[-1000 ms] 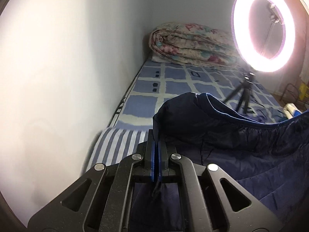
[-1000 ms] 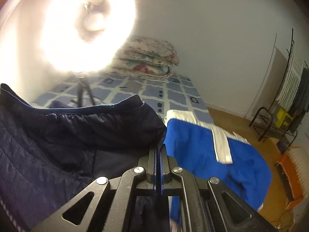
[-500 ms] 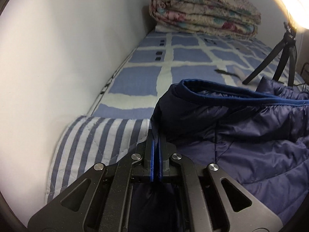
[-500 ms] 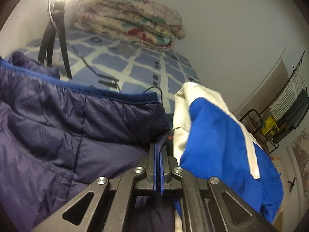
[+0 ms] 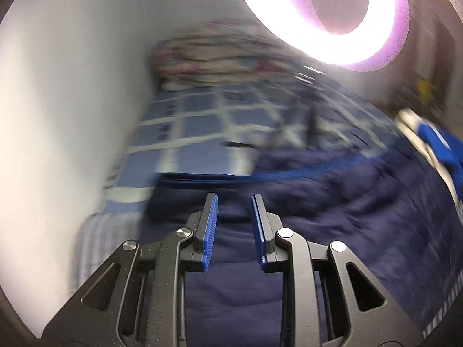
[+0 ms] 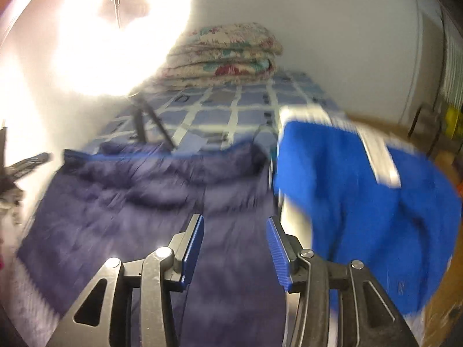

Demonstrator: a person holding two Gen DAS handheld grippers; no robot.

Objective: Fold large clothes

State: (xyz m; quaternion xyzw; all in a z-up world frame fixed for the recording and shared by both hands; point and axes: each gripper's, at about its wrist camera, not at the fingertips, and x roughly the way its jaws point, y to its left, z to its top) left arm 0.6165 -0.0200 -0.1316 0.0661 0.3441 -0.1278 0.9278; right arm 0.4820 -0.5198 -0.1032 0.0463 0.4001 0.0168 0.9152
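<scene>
Padding in the navy quilted jacket (image 6: pixel 121 199) is judged soft, light and slippery, best pinched at its blue-piped hem (image 5: pixel 303 170), while left gripper (image 5: pixel 233 199) and right gripper (image 6: pixel 234 221) are opening with nothing gripped.

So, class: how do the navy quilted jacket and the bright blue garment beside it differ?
The navy quilted jacket is dark, padded and spread flat on the bed; the bright blue garment is vivid, smooth, white-striped and lies bunched at the bed's edge. The jacket covers more of the bed. Neither is held by a gripper.
</scene>
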